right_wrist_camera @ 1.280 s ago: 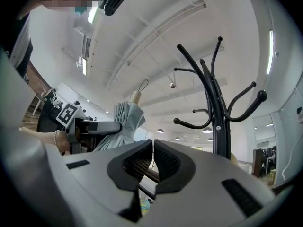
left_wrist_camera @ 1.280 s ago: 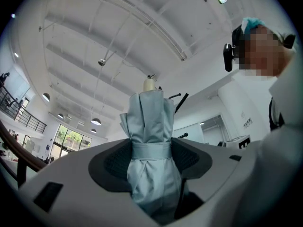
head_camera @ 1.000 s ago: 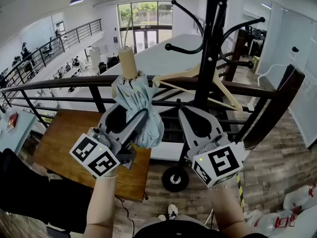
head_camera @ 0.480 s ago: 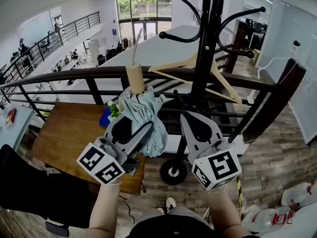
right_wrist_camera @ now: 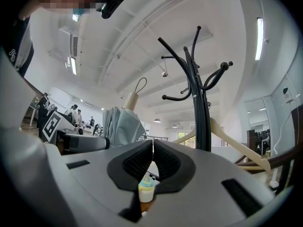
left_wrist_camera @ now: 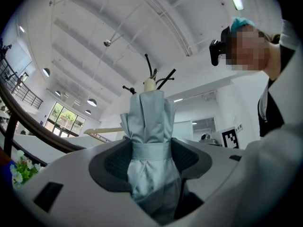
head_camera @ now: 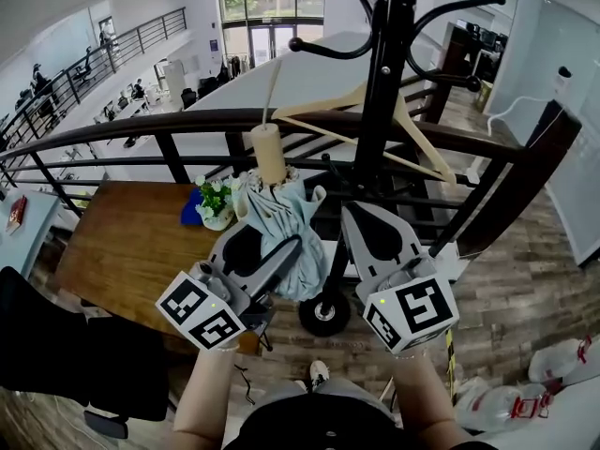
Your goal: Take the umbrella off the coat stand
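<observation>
One umbrella [head_camera: 279,216] clamped in left tool [left_wrist_camera: 151,156], beside coat stand [head_camera: 380,111], right tool [right_wrist_camera: 152,146] closed, empty.

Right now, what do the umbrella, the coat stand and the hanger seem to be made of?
Umbrella: pale blue fabric, matte, falling in soft folds; handle looks wooden.
Coat stand: probably metal, glossy black, thin curved hooks.
Hanger: likely bare wood, pale tan.

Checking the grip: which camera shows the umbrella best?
Left gripper view: the umbrella fills the centre, clamped between the jaws. The head view shows the umbrella from above, handle up; the right gripper view catches its side.
</observation>
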`<state>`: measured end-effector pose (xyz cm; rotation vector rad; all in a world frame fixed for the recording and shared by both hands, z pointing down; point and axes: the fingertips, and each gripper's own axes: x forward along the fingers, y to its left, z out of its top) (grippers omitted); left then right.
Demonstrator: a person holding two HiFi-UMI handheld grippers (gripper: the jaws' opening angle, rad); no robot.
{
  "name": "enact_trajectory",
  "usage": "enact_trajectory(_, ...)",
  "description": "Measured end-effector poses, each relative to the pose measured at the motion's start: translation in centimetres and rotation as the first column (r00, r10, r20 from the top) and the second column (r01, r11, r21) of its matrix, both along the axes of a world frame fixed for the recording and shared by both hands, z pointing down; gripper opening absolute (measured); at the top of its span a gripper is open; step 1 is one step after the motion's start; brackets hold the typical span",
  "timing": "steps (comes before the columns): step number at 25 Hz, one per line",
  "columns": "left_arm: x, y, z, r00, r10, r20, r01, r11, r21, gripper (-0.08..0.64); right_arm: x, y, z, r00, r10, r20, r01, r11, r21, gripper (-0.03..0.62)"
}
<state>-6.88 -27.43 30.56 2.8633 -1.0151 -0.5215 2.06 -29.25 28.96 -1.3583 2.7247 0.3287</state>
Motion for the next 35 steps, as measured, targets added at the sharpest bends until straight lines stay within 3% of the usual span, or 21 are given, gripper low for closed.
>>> enact_trajectory(5,0.9,-0.4,0.9,0.999,-0.01,0.036,0.011,1.0,-0.009,0.272,0.6,-0.3,0.3,1.0,0.002,0.025,-0.002,1.0,-0.011,0.029)
enact_trajectory(18,0.6,-0.8,1.7,0.999,-0.045,0.009,0.045,0.999,-0.03,0.272,0.1,-0.4,1.9,0.999,-0.02,0.036,0.022,0.998,-0.051,0.029)
enact_trajectory(35,0.9,-1.1,3.2,1.0,-0.017,0.008,0.018,0.998,-0.068,0.27,1.4,-1.2,3.4,0.998,0.011,0.055,-0.006,0.997,-0.079,0.029)
